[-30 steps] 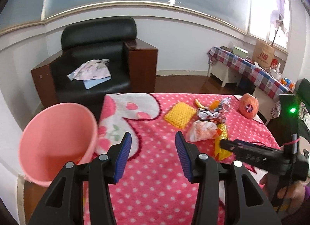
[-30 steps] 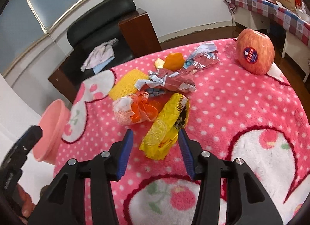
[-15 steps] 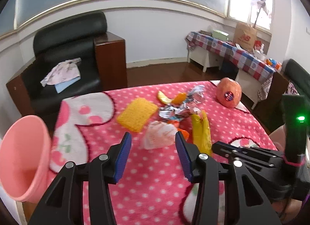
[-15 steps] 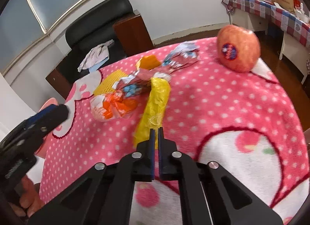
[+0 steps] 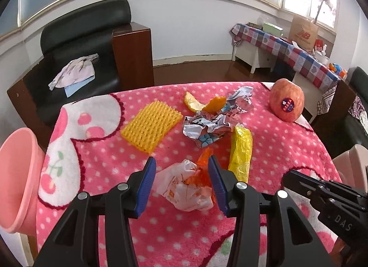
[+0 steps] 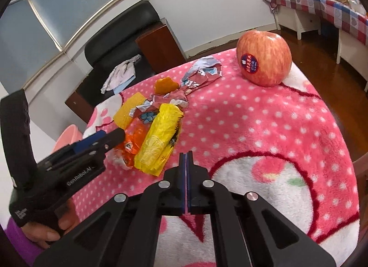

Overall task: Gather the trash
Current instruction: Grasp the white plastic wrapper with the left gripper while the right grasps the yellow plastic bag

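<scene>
Bench (image 5: pixel 287 152): pink dotted blanket under everything I see.
Pink bin (image 5: pixel 16 175): left of my left fingers, at the bench edge.
Apple (image 6: pixel 264 58): far ahead of my right fingers; sticker writing too small to read.
Yellow wrapper (image 6: pixel 158 138): just ahead-left of my right gripper (image 6: pixel 185 159), whose fingers are pressed together on nothing.
White-and-orange wrapper (image 5: pixel 186 186): between my left gripper's (image 5: pixel 181 182) spread fingers, not squeezed.
Writing: "GenRobot.AI" shows only from the right wrist; "DAS" only from the left.
</scene>
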`<move>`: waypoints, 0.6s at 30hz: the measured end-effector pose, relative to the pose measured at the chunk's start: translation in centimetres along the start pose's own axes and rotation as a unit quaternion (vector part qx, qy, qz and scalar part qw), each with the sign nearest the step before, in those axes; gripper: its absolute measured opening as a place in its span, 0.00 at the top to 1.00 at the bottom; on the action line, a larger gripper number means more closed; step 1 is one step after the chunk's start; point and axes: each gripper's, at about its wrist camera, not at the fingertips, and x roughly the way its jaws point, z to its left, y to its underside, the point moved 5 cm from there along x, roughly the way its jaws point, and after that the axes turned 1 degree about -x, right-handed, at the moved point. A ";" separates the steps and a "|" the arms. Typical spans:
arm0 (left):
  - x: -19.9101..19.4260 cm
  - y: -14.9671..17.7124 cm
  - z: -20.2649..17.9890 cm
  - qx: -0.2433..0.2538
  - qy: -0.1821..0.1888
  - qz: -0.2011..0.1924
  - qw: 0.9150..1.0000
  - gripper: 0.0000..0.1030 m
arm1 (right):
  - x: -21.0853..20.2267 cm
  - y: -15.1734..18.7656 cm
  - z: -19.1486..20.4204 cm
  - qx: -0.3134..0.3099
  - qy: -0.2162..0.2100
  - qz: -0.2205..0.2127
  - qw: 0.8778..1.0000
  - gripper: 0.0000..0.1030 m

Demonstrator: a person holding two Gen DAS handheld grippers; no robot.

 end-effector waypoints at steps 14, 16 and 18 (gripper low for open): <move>-0.6 2.2 0.3 -0.042 0.007 0.037 0.998 0.55 | 1.8 -1.8 1.5 0.017 -0.057 0.025 0.998 0.57; -0.6 2.5 0.0 -0.046 0.015 0.040 0.998 0.60 | 2.4 -2.0 1.8 0.017 -0.059 0.029 0.998 0.57; -0.7 2.6 -0.3 -0.044 0.017 0.040 0.998 0.66 | 3.0 -2.1 2.0 0.020 -0.056 0.037 0.998 0.57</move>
